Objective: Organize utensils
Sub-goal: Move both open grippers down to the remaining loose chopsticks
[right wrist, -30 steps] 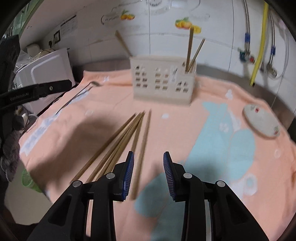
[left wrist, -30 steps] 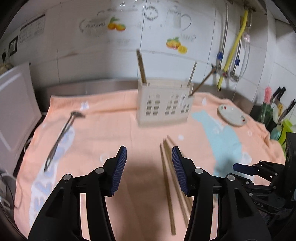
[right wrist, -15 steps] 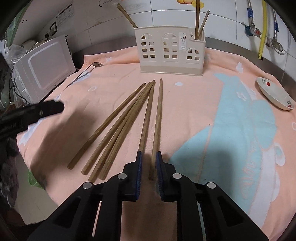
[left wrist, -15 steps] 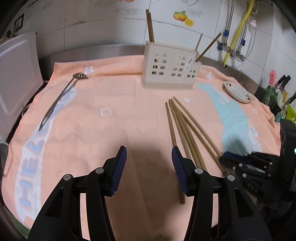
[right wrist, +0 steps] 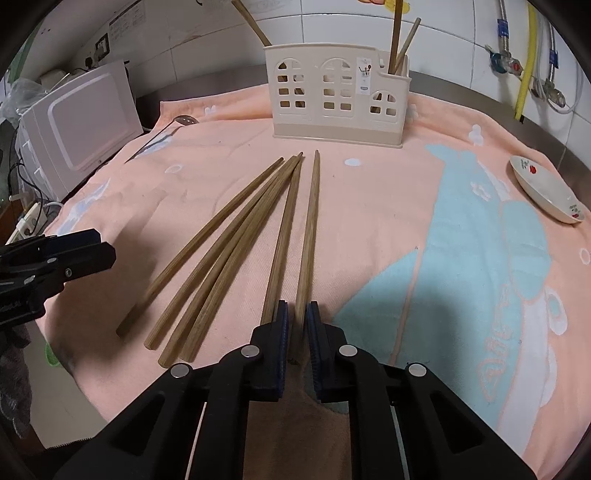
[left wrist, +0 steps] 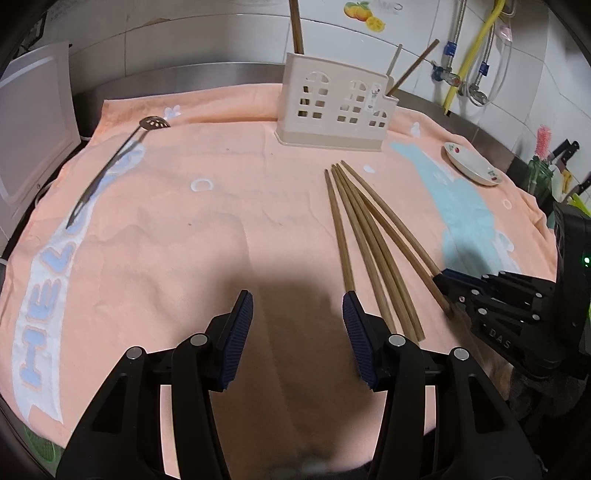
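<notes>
Chopsticks [right wrist: 236, 236], five of them loose on the peach towel [right wrist: 369, 229], fanned out with the tips converging toward the cream utensil holder [right wrist: 338, 96] at the back. Rightmost chopstick [right wrist: 310, 229] lying a little apart from the other four, thick end caught between the blue pads of the right gripper [right wrist: 296, 325]; jaws closing the last bit onto it, nearly together, pads [right wrist: 282, 325] pressing either side of the wood. Seen also from the left wrist view: right gripper [left wrist: 448, 275] at the near end of the outermost stick [left wrist: 391, 225] of the fan. Left gripper [left wrist: 297, 332] low over bare towel just left of the bundle, jaws standing about half apart, nothing between them, no contact with any chopstick. Holder upright on the towel, house-shaped with window cut-outs, more chopsticks [right wrist: 400, 40] standing in its right-hand compartment and one [right wrist: 251, 24] leaning out of the left end. Slotted metal spoon [left wrist: 114, 166] lying flat at the far left of the towel, well apart from the chopsticks. Small white dish [right wrist: 546, 190] with a red motif near the right edge of the towel. White microwave [right wrist: 81, 122] beside the towel on the left.
</notes>
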Demonstrator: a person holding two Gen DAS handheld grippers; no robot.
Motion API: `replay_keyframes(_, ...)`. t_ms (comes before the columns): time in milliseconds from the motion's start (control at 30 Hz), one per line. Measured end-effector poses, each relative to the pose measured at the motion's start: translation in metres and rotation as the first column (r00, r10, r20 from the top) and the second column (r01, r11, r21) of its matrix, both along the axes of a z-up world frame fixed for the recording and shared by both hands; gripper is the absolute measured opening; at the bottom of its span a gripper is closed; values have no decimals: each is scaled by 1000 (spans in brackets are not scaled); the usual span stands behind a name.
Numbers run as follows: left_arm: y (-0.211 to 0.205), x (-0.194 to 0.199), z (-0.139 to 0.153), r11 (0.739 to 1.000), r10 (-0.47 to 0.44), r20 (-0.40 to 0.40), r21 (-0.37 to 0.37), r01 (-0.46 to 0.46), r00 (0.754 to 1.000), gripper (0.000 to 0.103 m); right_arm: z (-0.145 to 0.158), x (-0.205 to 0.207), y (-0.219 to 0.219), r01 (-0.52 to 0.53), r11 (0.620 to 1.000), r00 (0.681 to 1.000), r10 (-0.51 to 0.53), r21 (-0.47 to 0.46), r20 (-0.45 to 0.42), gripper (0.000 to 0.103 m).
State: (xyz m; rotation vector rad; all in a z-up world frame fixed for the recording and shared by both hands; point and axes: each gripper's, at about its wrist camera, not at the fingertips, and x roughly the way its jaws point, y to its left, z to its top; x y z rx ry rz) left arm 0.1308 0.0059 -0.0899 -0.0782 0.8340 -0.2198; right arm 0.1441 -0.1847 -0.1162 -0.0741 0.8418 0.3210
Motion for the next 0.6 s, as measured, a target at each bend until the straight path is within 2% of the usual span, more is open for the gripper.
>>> replay_keyframes(500, -32, -2, -13, 996, -82, -39, -33, 80, 996, 47, 2, -1, -5, 13, 1000, 1000, -13, 8, 12, 7)
replay_keyframes(600, -34, 2, -14, 996, -86, -42, -37, 85, 995, 40, 6, -4, -7, 20, 1000, 1000, -21, 15, 23, 7)
